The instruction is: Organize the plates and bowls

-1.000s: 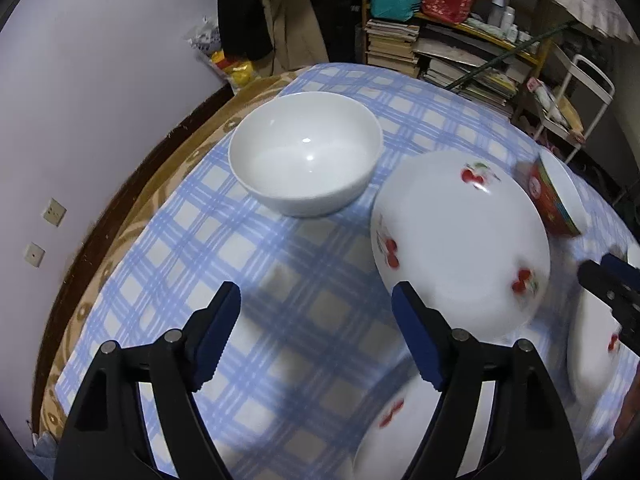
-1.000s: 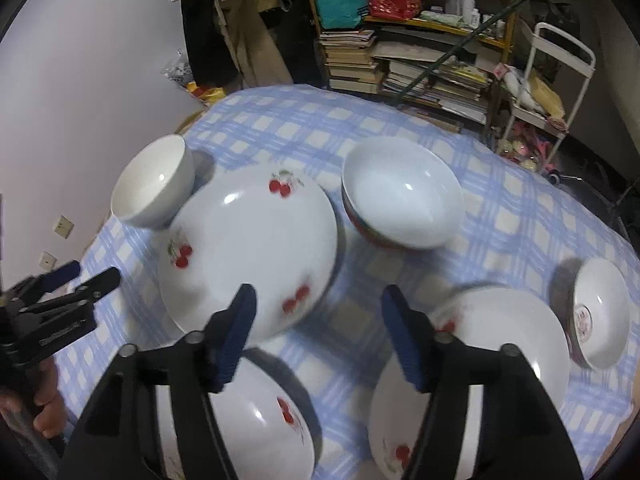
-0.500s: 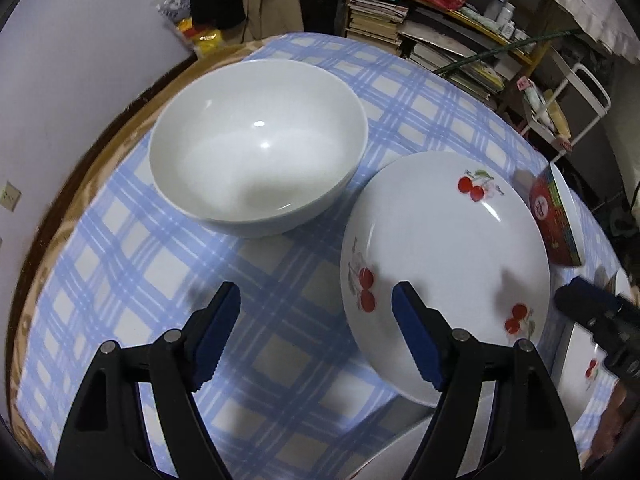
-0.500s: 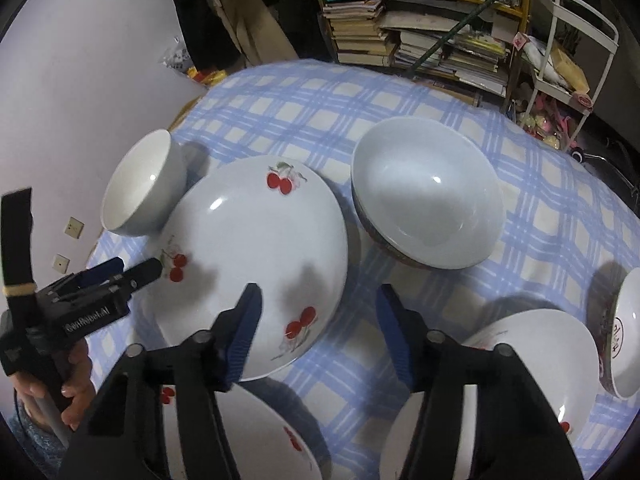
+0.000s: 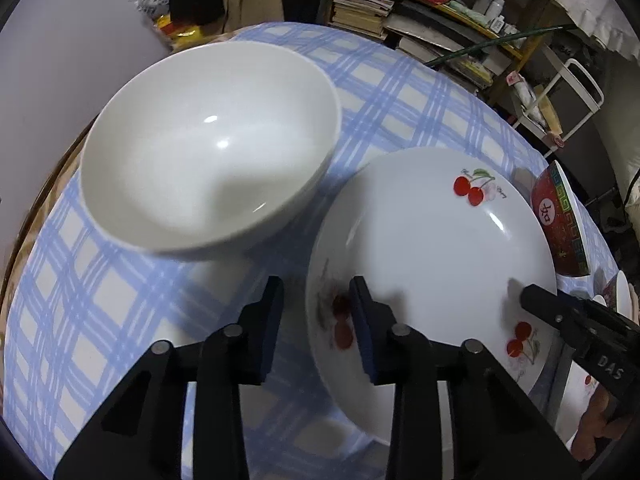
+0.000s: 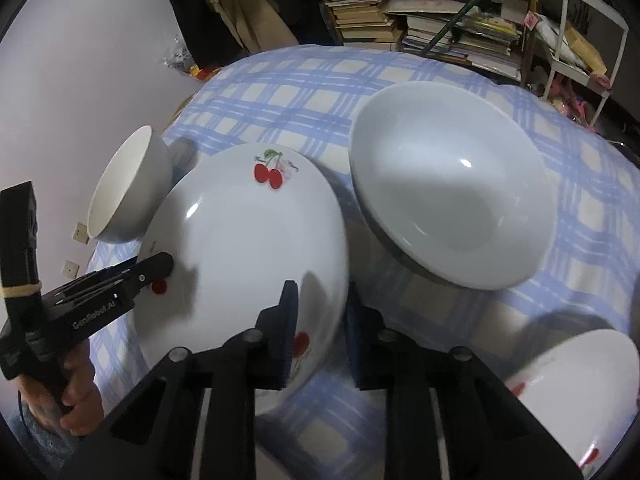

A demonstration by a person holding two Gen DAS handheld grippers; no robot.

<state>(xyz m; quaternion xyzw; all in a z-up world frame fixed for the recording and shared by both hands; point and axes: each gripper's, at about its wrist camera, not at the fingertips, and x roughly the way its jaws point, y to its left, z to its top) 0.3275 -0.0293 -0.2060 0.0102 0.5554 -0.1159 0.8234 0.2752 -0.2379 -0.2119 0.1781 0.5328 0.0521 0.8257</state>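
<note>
We hold two grippers at opposite edges of the cherry plate [image 5: 432, 264], which lies on the blue-checked tablecloth [image 5: 400, 92] between the two views. In the left wrist view, the left gripper [image 5: 316, 312] has its fingers drawn to a narrow gap that straddles the plate's near-left rim, one blue pad [image 5: 362, 332] over the plate's face and the other outside the rim; we cannot tell whether the pads press the plate. In the right wrist view, the right gripper [image 6: 318, 328] likewise straddles the plate's [image 6: 248, 240] near-right rim with a narrow gap, and firm contact cannot be confirmed there either. Each gripper appears in the other's view: the right one at the plate's right edge [image 5: 576, 320], the left one at the plate's left edge [image 6: 108, 284]. The large white bowl [image 5: 208, 144] stands just beside the plate's left side, apparently touching or nearly so. The red-patterned bowl [image 5: 560, 228] stands at the plate's right side, and its white interior [image 6: 444, 184] faces the right camera. A second cherry plate [image 6: 576, 396] lies at lower right, and stacked books [image 6: 400, 16] fill shelves beyond the table.
</note>
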